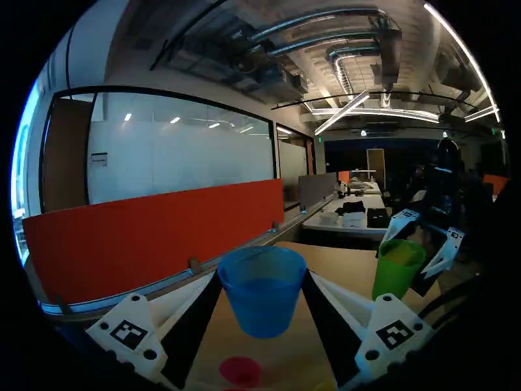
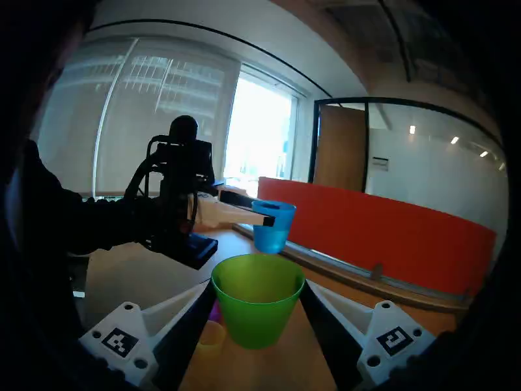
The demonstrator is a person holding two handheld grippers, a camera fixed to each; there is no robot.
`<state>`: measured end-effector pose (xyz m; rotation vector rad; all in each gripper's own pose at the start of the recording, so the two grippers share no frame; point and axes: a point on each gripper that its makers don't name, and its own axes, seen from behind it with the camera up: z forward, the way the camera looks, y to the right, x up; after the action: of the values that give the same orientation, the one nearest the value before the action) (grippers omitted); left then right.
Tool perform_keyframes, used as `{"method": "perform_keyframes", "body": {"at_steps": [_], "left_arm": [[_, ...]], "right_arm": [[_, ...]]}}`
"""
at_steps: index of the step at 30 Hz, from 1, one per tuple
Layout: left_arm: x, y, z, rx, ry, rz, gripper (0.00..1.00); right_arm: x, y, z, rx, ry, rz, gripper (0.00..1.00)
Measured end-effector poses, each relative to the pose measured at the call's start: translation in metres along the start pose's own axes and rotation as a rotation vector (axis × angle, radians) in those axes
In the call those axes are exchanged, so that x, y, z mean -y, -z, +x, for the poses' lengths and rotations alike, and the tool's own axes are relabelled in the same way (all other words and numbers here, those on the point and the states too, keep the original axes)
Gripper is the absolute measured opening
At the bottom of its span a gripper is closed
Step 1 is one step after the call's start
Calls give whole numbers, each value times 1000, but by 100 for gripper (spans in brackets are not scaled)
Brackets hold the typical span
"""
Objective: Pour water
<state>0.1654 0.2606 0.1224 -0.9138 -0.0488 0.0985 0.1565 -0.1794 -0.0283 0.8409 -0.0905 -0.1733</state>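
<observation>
A blue cup point(image 1: 262, 296) is held upright above the wooden table, and my left gripper point(image 1: 262, 306) is shut on its sides. In the right gripper view that blue cup point(image 2: 272, 226) hangs farther off in the left gripper point(image 2: 260, 218), carried by a person's dark-sleeved arm. A green cup point(image 2: 258, 298) stands upright between the fingers of my right gripper point(image 2: 258, 306), which is shut on it. The green cup point(image 1: 397, 266) and the right gripper point(image 1: 423, 251) also appear at the right of the left gripper view. Whether either cup holds water I cannot tell.
A small pink cup point(image 1: 239, 371) sits on the wooden table point(image 1: 338, 264) below the blue cup; a yellow cup point(image 2: 210, 345) and a bit of pink lie below the green one. An orange divider panel point(image 1: 150, 241) runs along the table's far edge.
</observation>
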Motion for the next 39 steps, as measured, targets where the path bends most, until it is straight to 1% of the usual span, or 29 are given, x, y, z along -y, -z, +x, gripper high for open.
{"method": "perform_keyframes", "body": {"at_steps": [7,21,32,39], "left_arm": [[-1,14,6,-8,-39,17,86],[-3,36,14,-14,-101,52,85],[1,61,19,-18,-152,98,86],[-1,77,23,-15,-194,120,86]], "right_arm": [[2,-6,0,0,0,21,92],[9,-13,-3,7,3,62,92],[16,-24,-9,23,12,111,92],[21,-33,-13,32,18,145,92]]}}
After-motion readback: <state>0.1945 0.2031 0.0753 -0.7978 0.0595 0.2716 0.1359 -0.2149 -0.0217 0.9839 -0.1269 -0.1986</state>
